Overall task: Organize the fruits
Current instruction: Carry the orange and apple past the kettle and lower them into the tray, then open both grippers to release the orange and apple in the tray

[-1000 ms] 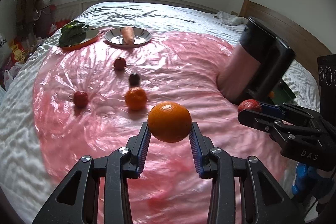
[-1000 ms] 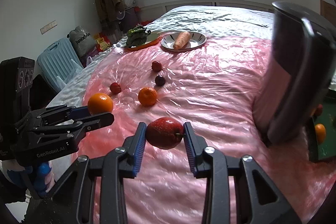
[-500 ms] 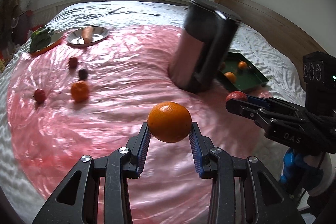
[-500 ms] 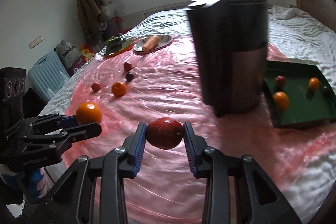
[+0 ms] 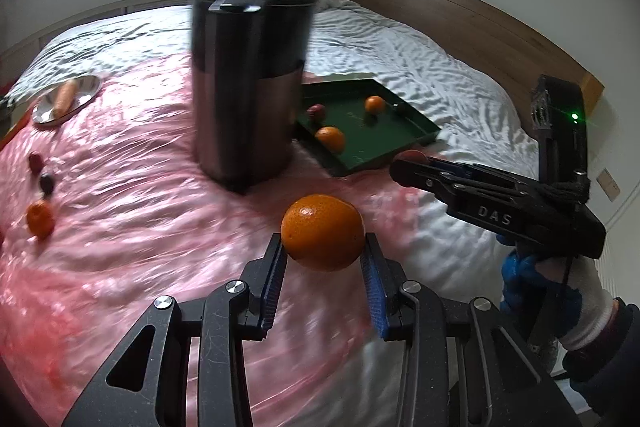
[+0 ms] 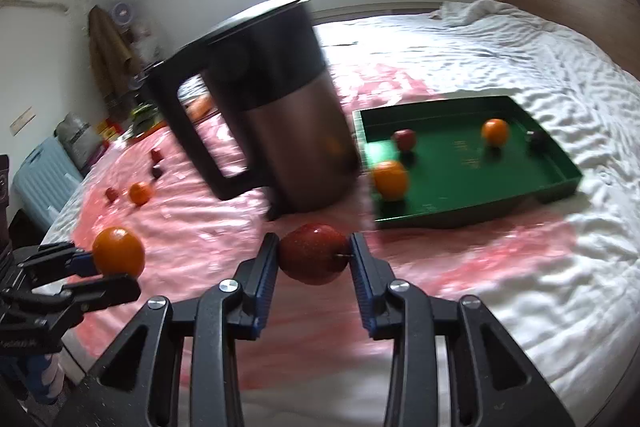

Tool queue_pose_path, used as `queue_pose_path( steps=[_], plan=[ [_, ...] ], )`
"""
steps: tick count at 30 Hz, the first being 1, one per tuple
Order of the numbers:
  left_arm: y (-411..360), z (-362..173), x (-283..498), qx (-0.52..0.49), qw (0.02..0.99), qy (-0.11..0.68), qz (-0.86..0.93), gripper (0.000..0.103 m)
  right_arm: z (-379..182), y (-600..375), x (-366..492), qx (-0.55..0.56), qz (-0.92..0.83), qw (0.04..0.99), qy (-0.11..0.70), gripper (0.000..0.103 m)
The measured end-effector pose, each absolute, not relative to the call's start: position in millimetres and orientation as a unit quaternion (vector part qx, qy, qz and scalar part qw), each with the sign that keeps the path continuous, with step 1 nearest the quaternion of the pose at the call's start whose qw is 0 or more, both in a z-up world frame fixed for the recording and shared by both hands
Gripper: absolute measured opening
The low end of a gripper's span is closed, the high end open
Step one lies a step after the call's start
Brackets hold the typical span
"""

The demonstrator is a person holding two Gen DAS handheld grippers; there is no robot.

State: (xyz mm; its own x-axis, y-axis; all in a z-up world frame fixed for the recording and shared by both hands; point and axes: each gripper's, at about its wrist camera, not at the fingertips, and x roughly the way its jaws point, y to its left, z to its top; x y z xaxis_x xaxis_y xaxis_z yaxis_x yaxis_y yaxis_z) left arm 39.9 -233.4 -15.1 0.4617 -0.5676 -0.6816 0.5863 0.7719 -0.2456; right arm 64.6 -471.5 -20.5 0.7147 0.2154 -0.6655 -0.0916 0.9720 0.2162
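Observation:
My left gripper [image 5: 322,267] is shut on an orange [image 5: 322,231] and holds it above the pink sheet. My right gripper [image 6: 314,267] is shut on a red apple [image 6: 312,253], in front of the green tray [image 6: 516,187]. The tray holds two oranges [image 6: 390,179], a red fruit [image 6: 404,139] and a dark fruit [image 6: 537,138]. In the left wrist view the tray [image 5: 416,119] lies right of the jug, with the right gripper [image 5: 412,167] near its front corner. More fruit [image 5: 39,218] lies at the far left on the sheet.
A tall dark jug [image 5: 248,83] with a handle [image 6: 192,139] stands on the pink sheet left of the tray. A plate with a carrot [image 5: 64,97] sits far left. A wooden headboard [image 5: 460,23] bounds the bed behind.
Both grippers have swung right with their fruit. The jug and green tray have come toward the middle of both views, and the loose fruit has slid to the left edge.

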Motion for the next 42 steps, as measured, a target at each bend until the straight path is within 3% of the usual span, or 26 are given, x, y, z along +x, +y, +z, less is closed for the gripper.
queue_pose_path(
  steps=[20,42],
  plan=[
    [-397,-36,129,0.057,0.836,0.399,-0.372,0.033,-47,-598,160,0.107,-0.001,0.929,0.355,0.065],
    [-462,-94,183,0.097,0.829,0.432,-0.341,0.033,-104,-661,218,0.109,-0.087,0.905,0.403,0.065]
  ],
)
